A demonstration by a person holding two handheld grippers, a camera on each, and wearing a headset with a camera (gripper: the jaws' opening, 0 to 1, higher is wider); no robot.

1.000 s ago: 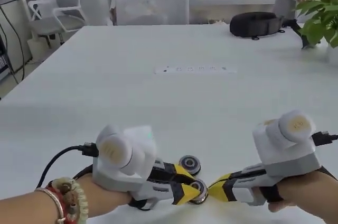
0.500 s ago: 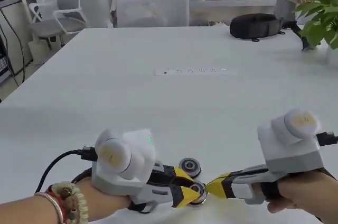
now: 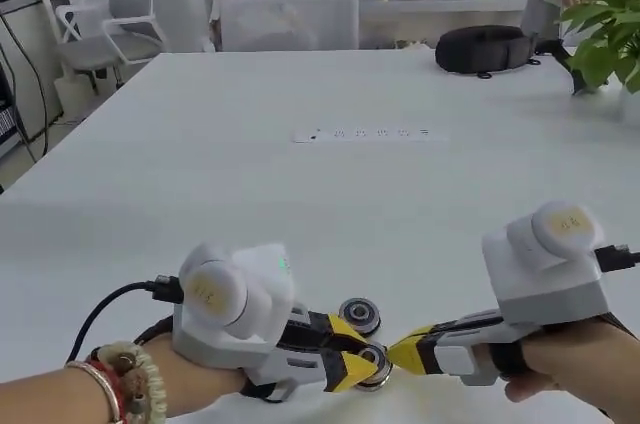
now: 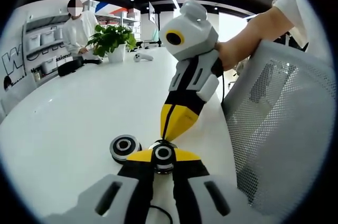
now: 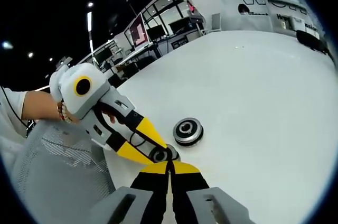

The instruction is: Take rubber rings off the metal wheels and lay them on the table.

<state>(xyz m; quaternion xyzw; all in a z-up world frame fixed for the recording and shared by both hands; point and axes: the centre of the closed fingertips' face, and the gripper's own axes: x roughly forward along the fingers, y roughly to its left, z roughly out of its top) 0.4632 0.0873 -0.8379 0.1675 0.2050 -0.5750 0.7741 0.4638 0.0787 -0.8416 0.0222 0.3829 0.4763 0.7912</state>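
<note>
Low in the head view, the left gripper has its yellow, wedge-shaped jaws clamped on a small round metal wheel. The wheel is a shiny disc with a ringed hub, lying flat on the smooth white table. The right gripper reaches in from the lower right, its jaws pressed together into one tapered point at the wheel's rim. Whether they pinch anything there cannot be told. A second wheel, dark-rimmed around bright metal, lies flat just above the first, apart from both grippers.
</note>
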